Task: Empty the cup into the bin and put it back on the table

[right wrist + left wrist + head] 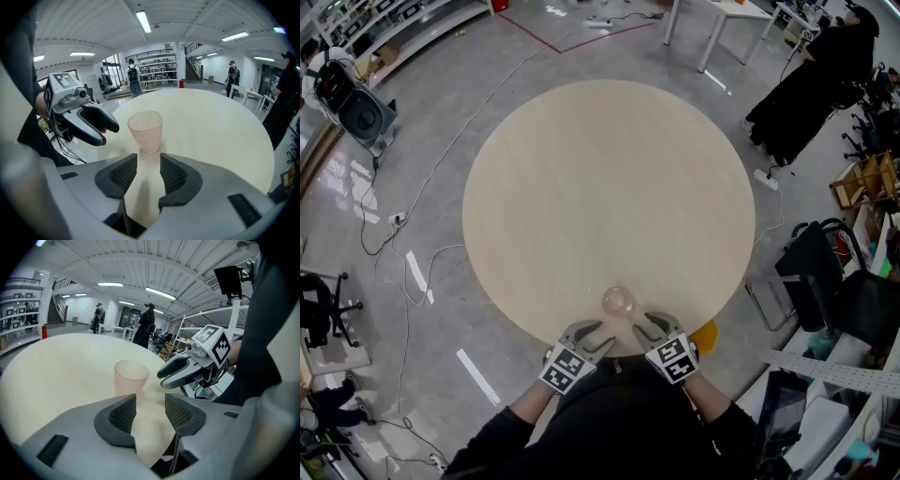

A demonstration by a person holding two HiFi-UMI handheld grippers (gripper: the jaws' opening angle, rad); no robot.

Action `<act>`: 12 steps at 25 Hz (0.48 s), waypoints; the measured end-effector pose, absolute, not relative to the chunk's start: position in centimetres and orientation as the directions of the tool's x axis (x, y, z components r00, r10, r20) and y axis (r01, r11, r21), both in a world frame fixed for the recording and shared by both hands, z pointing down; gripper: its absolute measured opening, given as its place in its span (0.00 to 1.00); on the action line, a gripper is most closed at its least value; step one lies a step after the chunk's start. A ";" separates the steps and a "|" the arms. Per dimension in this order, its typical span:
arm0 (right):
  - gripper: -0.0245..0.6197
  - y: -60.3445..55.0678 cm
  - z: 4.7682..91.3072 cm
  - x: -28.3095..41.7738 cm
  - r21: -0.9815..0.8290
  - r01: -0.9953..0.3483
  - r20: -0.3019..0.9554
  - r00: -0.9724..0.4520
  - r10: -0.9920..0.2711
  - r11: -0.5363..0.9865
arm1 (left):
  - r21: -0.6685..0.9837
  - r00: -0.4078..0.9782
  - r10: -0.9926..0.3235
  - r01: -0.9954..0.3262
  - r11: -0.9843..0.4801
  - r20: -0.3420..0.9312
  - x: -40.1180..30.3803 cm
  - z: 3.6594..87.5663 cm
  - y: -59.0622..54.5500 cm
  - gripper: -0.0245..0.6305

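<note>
Ahead of left gripper [150,403] and right gripper [149,161] fingers [174,176], the cup [618,301] stands.

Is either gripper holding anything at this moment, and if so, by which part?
Nothing is held. The left gripper and right gripper both have open, empty jaws; the pink cup stands upright on the table just ahead, untouched.

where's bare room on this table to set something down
The table is bare from the cup to the far rim and round both sides. Crowded only at the near edge, where the left gripper and right gripper flank the cup.
</note>
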State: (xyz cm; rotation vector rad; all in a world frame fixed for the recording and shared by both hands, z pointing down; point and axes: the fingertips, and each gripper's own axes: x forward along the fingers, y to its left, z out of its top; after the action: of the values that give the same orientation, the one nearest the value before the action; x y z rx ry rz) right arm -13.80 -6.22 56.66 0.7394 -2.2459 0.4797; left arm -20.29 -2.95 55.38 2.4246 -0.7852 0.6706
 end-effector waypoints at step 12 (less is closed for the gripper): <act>0.07 -4.1 52.0 -13.7 -0.164 -0.713 0.644 -0.601 -0.474 0.681 | 0.360 0.805 -0.380 -0.557 -0.749 0.457 -18.7 51.6 -1.2 0.25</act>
State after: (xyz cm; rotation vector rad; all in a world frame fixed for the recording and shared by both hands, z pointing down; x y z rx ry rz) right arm -13.74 -4.14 52.00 0.9109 -2.3234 0.5531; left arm -18.73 -1.19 51.62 2.5030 -0.6964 0.4920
